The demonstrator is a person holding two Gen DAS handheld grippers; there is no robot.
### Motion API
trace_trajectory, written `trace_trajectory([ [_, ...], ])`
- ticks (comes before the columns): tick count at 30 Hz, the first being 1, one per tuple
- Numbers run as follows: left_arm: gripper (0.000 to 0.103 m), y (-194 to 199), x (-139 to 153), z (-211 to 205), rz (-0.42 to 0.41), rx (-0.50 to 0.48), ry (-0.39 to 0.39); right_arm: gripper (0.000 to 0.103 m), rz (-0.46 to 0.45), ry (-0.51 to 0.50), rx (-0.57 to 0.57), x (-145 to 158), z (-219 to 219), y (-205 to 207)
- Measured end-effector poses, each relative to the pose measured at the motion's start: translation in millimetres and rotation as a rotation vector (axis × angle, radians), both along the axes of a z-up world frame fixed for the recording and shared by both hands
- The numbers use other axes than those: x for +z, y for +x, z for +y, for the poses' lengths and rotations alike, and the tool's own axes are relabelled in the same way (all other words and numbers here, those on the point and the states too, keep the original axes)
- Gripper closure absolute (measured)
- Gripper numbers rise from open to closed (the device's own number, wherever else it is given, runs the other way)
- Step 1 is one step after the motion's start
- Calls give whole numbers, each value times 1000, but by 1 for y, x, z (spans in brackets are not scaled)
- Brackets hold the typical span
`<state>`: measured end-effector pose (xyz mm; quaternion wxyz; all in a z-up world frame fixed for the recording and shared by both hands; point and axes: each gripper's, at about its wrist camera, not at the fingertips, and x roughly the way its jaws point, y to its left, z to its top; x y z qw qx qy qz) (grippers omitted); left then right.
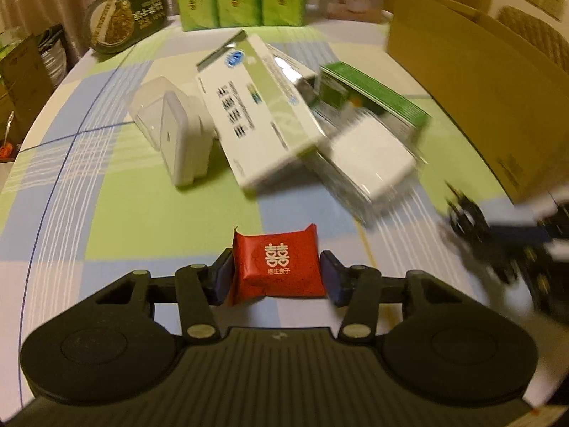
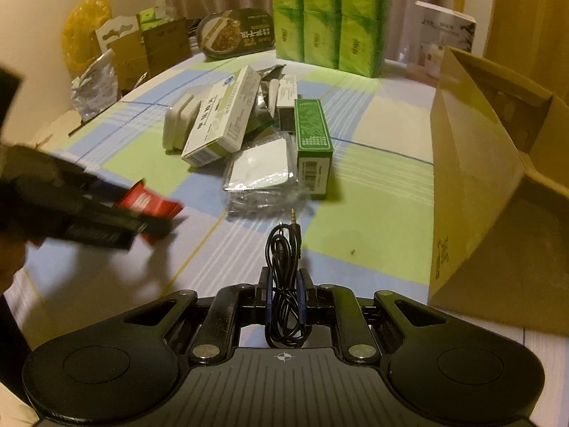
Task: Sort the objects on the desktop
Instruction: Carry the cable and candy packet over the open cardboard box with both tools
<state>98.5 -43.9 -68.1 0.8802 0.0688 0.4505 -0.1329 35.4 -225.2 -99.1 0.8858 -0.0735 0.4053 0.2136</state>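
Observation:
A red square packet (image 1: pixel 277 263) with white characters sits between the blue pads of my left gripper (image 1: pixel 277 277), and both pads touch its sides. In the right wrist view that packet (image 2: pixel 142 197) shows blurred in the left gripper (image 2: pixel 156 213), just above the checked tablecloth (image 2: pixel 373 213). My right gripper (image 2: pixel 284 295) is shut on a coiled black audio cable (image 2: pixel 282 245), whose plug points forward. A pile lies ahead: a white medicine box (image 1: pixel 259 117), a white adapter (image 1: pixel 177 131), a green box (image 2: pixel 313 142) and a bagged white item (image 2: pixel 259 167).
An open cardboard box (image 2: pixel 480 178) stands on the table's right side. Green tissue packs (image 2: pixel 320 17) and a black food bowl (image 2: pixel 234 32) stand at the far edge. Cartons and bags (image 2: pixel 117 49) crowd the left beyond the table's rim.

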Motion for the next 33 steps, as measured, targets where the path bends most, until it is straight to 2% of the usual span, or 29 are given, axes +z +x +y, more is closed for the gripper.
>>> trace_trajectory([
  [6,58,-30,-1,-6,8,-56,14,93,15,19,-21,1,-7,-8],
  [19,59,-46,12,-16,-37,-93,17,93,-12,53,-47,16,-16,-19],
  [28,59,-54,39,-22,-87,-104,-3,93,-135,100,-70,59,-22,-27],
  [33,59,-53,68,-38,-146,-141,-31,93,-227,132,-140,94,-45,-24],
])
